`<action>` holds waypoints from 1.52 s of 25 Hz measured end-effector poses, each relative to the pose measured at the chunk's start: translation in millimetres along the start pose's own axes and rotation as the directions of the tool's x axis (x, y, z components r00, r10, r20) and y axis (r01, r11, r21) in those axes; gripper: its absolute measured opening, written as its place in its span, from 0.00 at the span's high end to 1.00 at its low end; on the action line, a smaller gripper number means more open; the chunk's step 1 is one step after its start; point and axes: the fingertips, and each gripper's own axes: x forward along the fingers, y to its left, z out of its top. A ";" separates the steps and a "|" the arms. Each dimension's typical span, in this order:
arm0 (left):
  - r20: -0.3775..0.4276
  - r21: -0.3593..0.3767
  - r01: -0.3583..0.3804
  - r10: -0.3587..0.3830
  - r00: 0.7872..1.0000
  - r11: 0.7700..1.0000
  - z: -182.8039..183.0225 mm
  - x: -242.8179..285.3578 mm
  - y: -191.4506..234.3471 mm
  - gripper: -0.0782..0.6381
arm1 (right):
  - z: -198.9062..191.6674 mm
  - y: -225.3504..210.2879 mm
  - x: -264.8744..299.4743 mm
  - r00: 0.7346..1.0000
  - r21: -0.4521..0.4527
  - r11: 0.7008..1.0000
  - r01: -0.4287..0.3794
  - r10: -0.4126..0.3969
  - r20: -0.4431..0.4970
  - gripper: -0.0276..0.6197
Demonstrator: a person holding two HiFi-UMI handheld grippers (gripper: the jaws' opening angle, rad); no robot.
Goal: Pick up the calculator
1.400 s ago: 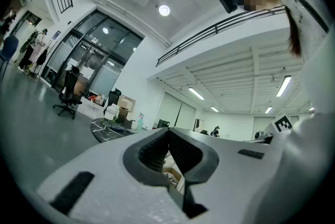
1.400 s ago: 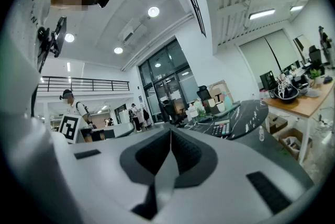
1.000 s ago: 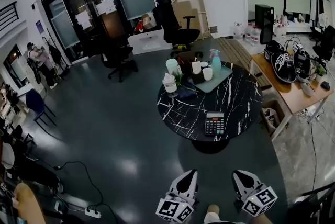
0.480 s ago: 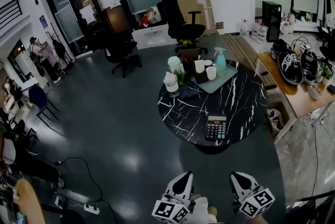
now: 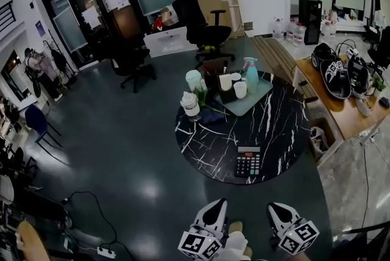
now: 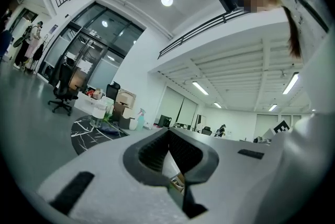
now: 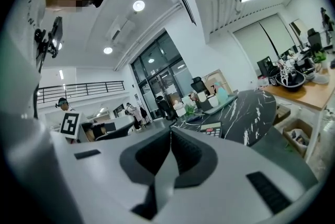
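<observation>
Left gripper and right gripper clenched empty, well short of calculator.
Unopened jaws may shove it off the table edge.

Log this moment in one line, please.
black calculator: on round black marble table, untouched | left gripper: jaws shut, empty | right gripper: jaws shut, empty

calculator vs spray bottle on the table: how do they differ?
The calculator lies flat; the spray bottle stands upright. The calculator is dark with rows of keys; the bottle is teal. The calculator sits by the table's near edge; the bottle stands at the far side, among cups. Both rest on the same black marbled table.
</observation>
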 end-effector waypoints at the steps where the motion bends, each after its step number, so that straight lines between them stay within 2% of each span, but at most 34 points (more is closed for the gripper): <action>1: 0.004 0.003 0.006 -0.006 1.000 1.000 5.6 8.9 3.7 0.88 | 3.1 -4.7 7.1 1.000 -0.004 1.000 0.005 -0.005 -0.005 0.95; 5: 0.027 0.021 0.019 -0.020 0.999 1.000 24.8 43.0 26.1 0.88 | 17.3 -26.9 42.4 1.000 0.001 1.000 0.024 -0.024 0.001 0.94; 11: 0.020 0.017 0.029 -0.029 0.999 0.999 29.8 80.4 63.1 0.88 | 26.9 -44.7 92.0 0.999 -0.012 1.000 0.023 -0.023 -0.025 0.94; 16: 0.007 0.016 0.055 -0.055 0.998 0.998 27.9 101.1 86.9 0.88 | 15.0 -49.2 123.8 0.995 0.045 0.998 -0.041 0.045 -0.092 0.94; 21: 0.000 0.011 0.054 -0.054 0.999 0.998 30.9 115.4 102.7 0.88 | 4.4 -65.7 140.1 0.988 0.031 0.999 -0.038 0.042 -0.149 0.94; 26: -0.021 -0.003 0.031 -0.031 0.999 1.000 25.9 120.7 112.4 0.88 | -1.8 -106.6 162.5 0.968 0.010 1.000 -0.025 0.027 -0.250 0.79; 30: -0.033 -0.016 0.008 -0.008 0.999 1.000 18.7 122.6 117.0 0.88 | -7.6 -156.5 191.2 0.936 0.009 1.000 -0.005 0.008 -0.352 0.72; 35: -0.037 -0.043 -0.012 0.011 0.999 0.999 9.7 134.1 116.5 0.88 | -23.1 -195.8 225.9 0.850 0.023 0.997 -0.075 0.076 -0.521 0.69; 38: -0.030 -0.034 -0.039 0.038 0.999 0.999 -10.3 137.5 127.0 0.88 | -35.0 -211.3 241.2 0.806 0.041 0.995 -0.096 0.102 -0.583 0.69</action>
